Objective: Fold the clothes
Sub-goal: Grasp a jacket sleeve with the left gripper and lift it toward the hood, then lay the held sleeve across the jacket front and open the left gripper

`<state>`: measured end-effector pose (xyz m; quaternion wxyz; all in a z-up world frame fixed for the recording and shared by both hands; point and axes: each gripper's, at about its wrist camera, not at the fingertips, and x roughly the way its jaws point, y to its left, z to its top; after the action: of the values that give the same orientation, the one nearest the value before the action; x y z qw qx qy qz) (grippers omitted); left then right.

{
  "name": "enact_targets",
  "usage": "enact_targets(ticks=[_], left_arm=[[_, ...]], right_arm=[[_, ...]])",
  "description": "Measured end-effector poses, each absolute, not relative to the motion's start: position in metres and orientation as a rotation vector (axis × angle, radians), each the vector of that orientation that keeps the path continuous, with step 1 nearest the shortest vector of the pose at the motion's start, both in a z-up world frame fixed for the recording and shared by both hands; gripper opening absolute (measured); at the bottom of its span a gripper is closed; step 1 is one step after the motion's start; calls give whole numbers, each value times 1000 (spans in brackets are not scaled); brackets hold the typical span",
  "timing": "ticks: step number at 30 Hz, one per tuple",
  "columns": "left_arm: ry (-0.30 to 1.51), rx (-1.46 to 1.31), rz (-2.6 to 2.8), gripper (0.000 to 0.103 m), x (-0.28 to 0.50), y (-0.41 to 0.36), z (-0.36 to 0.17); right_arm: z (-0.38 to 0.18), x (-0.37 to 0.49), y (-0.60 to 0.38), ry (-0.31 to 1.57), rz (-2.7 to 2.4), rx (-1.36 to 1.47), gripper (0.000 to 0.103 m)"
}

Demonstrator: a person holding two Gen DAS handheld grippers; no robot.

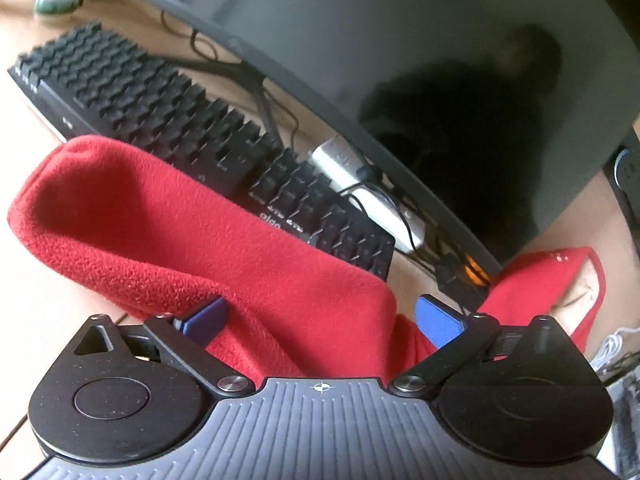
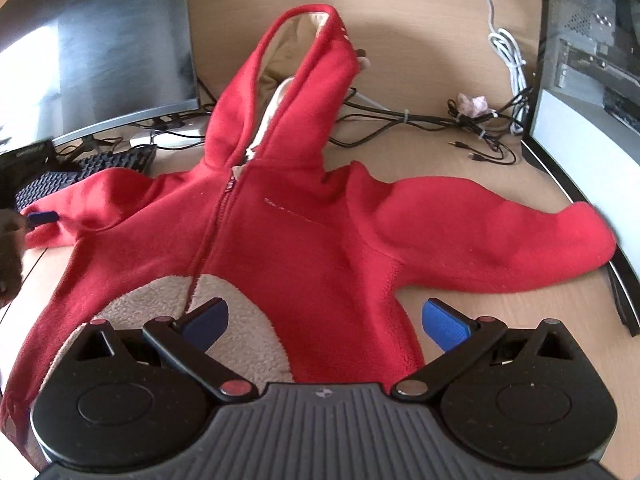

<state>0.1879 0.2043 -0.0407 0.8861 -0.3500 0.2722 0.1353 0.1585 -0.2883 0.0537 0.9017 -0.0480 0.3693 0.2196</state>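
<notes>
Hoodie (image 2: 304, 216), red fleece with a cream belly patch, lies zip-up and spread flat on the desk (image 2: 460, 160), its wearer's-right sleeve (image 1: 168, 232) reaching toward nine o'clock against the keyboard (image 1: 168, 112). The left gripper (image 1: 320, 316) straddles that sleeve with its fingers spread wide and not clamped. The right gripper (image 2: 324, 320) hovers released at six o'clock over the hem; I judge a deep pinch on the cuff should come before folding inward.
</notes>
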Motion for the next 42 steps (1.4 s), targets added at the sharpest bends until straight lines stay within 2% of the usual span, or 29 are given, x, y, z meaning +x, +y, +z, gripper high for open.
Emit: enact_targets(ticks=[1,3,9,15,19,23,26,28,29,30,34,38,39,40,42], left_arm=[[559,-712,283,75,185,201,-39],[548,-706,246,56,175,197,-37],[553,-744,233,55,148,193,-44],[660,-1006,166,76,140,201,-71],[671,-1005,248,80,156,209,-79],[610,-985,359,83,168,226,-78],[559,-921,418,73,178,235,-79],[551,-843,434,52,184,233,-78],[553,-798,438,46,188,231,-77],[557,-730,441,34,190,226,-73],[499,-514,370,25,189,197,-38],[372,-225,86,25,185,116,12],[387,-173,-29,28,186,94,15],[402,-121,-139,37,187,72,18],[474,-11,-297,45,189,35,10]], right_arm=[[53,160,-288,766,455,-96,103],[52,161,-284,768,463,-96,103],[51,163,-271,763,494,-113,103],[53,163,-265,755,502,-132,103],[55,160,-268,748,485,-142,103],[55,157,-278,750,456,-151,103],[55,157,-285,752,432,-152,103],[56,158,-289,750,420,-150,103],[56,159,-292,747,417,-148,103],[57,160,-294,742,415,-147,103],[63,168,-303,716,407,-132,103],[68,184,-317,700,383,-91,103],[70,189,-321,693,378,-77,103],[73,194,-324,684,379,-65,103],[79,202,-328,666,387,-49,103]])
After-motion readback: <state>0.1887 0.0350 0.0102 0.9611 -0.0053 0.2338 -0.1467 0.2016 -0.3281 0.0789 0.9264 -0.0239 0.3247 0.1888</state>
